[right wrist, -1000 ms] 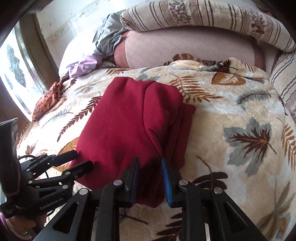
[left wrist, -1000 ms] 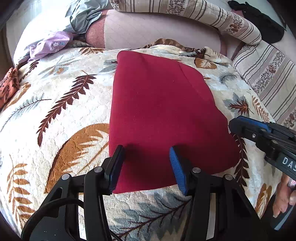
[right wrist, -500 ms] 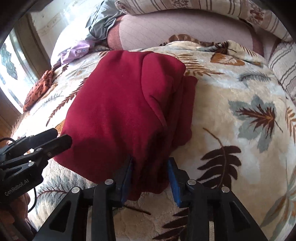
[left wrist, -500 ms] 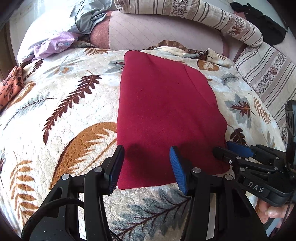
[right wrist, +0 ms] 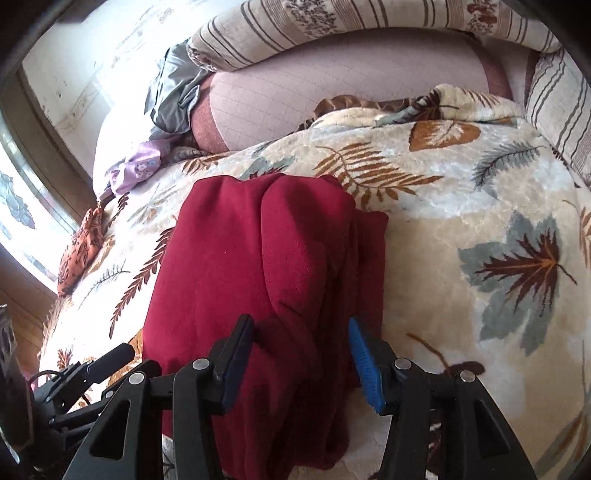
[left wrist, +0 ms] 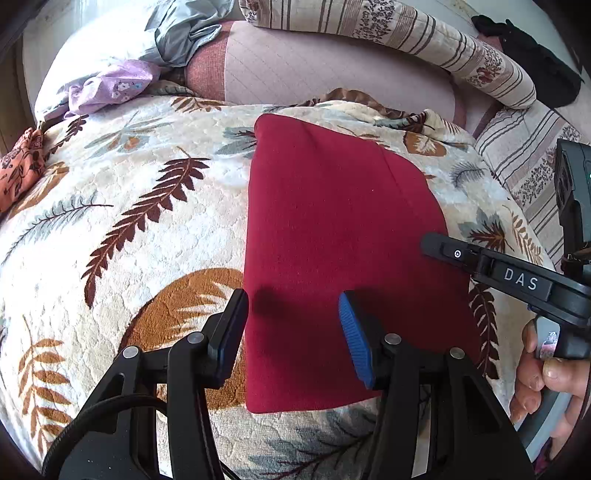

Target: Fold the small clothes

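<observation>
The red garment (left wrist: 343, 240) is laid folded; left gripper (left wrist: 293, 332) and right gripper (right wrist: 301, 354) are held wide, empty; regrasping its near edge is likely needed.

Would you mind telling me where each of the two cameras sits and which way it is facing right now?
Left wrist: on the left gripper, looking forward over the near left part of the folded red garment on the leaf-print blanket; its open fingers show, plus the right gripper and the person's fingers at right.
Right wrist: on the right gripper, looking along the garment's layered right edge; its open fingers straddle the cloth, the left gripper lower left.
Shared: the red garment, blanket, purple cloth, striped bolster.
</observation>
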`<state>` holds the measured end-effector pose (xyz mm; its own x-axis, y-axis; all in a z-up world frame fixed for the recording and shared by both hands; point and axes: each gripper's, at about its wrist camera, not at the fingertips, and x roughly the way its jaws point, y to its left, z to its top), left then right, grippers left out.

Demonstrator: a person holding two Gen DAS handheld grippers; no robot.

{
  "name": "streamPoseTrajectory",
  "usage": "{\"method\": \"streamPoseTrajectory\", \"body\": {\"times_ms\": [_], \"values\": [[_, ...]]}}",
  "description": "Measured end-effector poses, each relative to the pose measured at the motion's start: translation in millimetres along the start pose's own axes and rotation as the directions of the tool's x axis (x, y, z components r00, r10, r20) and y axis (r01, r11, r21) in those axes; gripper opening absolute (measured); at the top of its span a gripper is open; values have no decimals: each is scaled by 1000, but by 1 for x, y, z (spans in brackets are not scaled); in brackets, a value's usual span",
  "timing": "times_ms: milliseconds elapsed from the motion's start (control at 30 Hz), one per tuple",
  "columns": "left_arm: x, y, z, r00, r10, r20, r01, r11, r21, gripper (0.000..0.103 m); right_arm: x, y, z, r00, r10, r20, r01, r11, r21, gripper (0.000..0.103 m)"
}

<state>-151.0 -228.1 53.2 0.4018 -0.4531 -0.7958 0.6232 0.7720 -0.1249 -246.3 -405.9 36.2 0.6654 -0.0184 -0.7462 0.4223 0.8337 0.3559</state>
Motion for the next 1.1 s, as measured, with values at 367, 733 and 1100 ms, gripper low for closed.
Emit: {"method": "streamPoseTrajectory", "body": {"times_ms": [367,733,1100], "values": [[9,2,5,1000,-2,-12,2,1000,7,54,6,-9,-13,999,-30,25,31,998,-46,13],[10,11,9,1000,-7,-11,6,999,-37,63,-6,-1,-14,998,-48,45,51,995,-80,12],[16,19,20,999,-41,-4,40,998,-42,63,-16,-4,-6,994,-13,108,19,999,-49,67]]}}
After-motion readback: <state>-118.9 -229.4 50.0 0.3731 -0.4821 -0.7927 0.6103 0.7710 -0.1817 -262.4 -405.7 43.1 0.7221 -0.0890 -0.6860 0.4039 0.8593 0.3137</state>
